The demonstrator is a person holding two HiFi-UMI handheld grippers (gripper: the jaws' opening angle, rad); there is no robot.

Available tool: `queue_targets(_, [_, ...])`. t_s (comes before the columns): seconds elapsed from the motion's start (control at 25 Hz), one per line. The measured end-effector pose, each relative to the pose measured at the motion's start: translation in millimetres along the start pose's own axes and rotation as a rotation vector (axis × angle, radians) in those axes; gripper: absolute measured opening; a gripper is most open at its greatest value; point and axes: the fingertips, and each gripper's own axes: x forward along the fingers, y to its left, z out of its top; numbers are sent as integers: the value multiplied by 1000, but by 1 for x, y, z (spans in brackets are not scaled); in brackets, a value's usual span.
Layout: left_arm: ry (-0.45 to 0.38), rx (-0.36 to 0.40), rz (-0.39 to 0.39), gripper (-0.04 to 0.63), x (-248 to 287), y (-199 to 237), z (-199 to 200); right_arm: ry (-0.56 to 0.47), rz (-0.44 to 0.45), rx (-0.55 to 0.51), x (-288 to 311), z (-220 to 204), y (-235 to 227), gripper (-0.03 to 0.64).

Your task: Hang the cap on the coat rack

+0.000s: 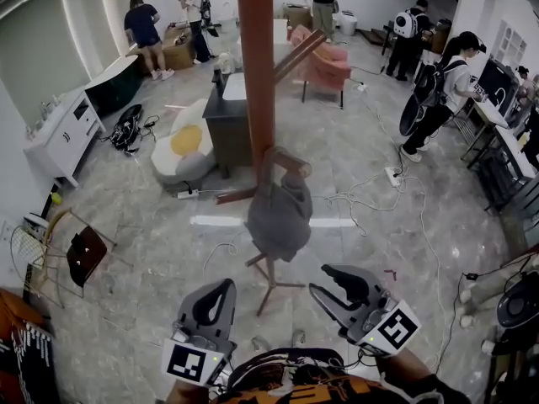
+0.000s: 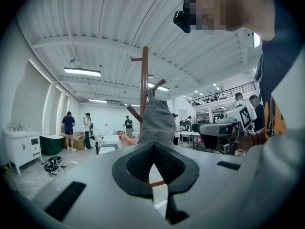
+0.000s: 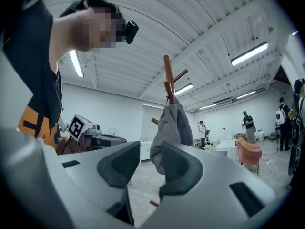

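A grey cap (image 1: pixel 278 213) hangs from a peg of the brown wooden coat rack (image 1: pixel 255 74), low on its pole. Neither gripper touches it. My left gripper (image 1: pixel 221 293) is low at the left, a short way in front of the rack's foot, and its pads meet with nothing between them. My right gripper (image 1: pixel 324 280) is at the right, its jaws apart and empty. In the left gripper view the cap (image 2: pixel 156 120) hangs beyond the shut gripper (image 2: pixel 153 147). In the right gripper view the cap (image 3: pixel 171 128) shows behind the gap of the right gripper (image 3: pixel 151 149).
A dark cabinet (image 1: pixel 227 124) and a white beanbag (image 1: pixel 181 150) stand behind the rack. A pink armchair (image 1: pixel 324 61) is further back. A white strip (image 1: pixel 219 221) and cables (image 1: pixel 370 196) lie on the floor. A folding chair (image 1: pixel 84 255) stands at the left. Several people work along the walls.
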Motion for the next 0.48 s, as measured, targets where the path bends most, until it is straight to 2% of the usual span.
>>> queue_targets(0.04, [-3,0,-1,23,-1,-2,0,-7,-12,2,-3,1,0,125])
queue_targets(0.08, [-4,1,-2,23,-2,-4,0,-14,-21,6,-5,2,0,44])
queue_targets(0.12, [-4,1,-1,23,-3,-5,0,-15,-21,11,-7,3,0,15])
queue_targets(0.28, [-13,-8,6,23,-8,-3,1,2,12,5,-7,0,8,14])
queue_targets(0.48, [-25,-19,9,23,-16,-4,1,33,10,18,-4,-13,10,14])
